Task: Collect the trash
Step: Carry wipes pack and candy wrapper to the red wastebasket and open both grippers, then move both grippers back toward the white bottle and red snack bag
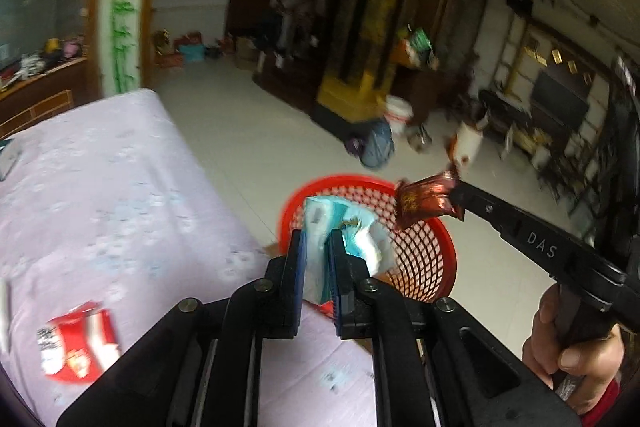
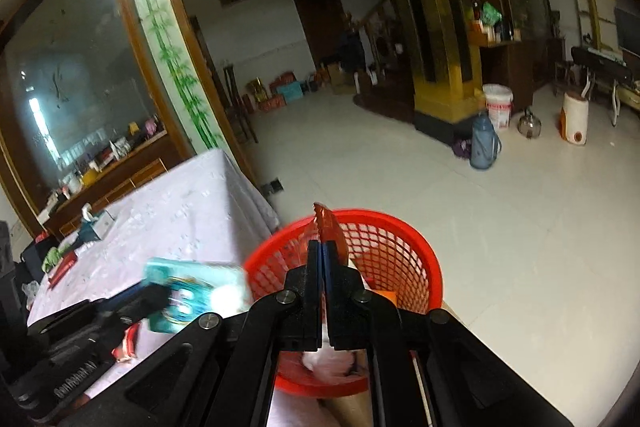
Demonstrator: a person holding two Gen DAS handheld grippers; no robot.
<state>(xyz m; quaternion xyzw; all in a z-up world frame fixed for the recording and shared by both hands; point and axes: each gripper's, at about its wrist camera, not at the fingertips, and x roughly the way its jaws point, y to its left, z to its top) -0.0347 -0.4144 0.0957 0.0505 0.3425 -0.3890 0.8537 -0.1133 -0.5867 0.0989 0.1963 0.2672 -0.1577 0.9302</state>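
Two pieces of trash are held at once: a teal tissue packet [image 1: 340, 239] is pinched in the left gripper [image 1: 318, 281], a red-brown wrapper [image 1: 426, 201] is clamped between the nearly closed jaws of the right gripper [image 2: 321, 269]. Both are poised over the red basket [image 1: 436, 259], off the table's [image 1: 120, 187] corner. Dropping appears to be the step in hand; release is called for next. A red-and-white wrapper [image 1: 78, 345] remains near the table's near edge.

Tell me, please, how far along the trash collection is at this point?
Partly done: the red basket already holds some scraps. In hand: the left gripper clamps a teal-and-white wrapper, the right gripper a red-brown wrapper, both over the basket. Left: a red-and-white packet on the table.
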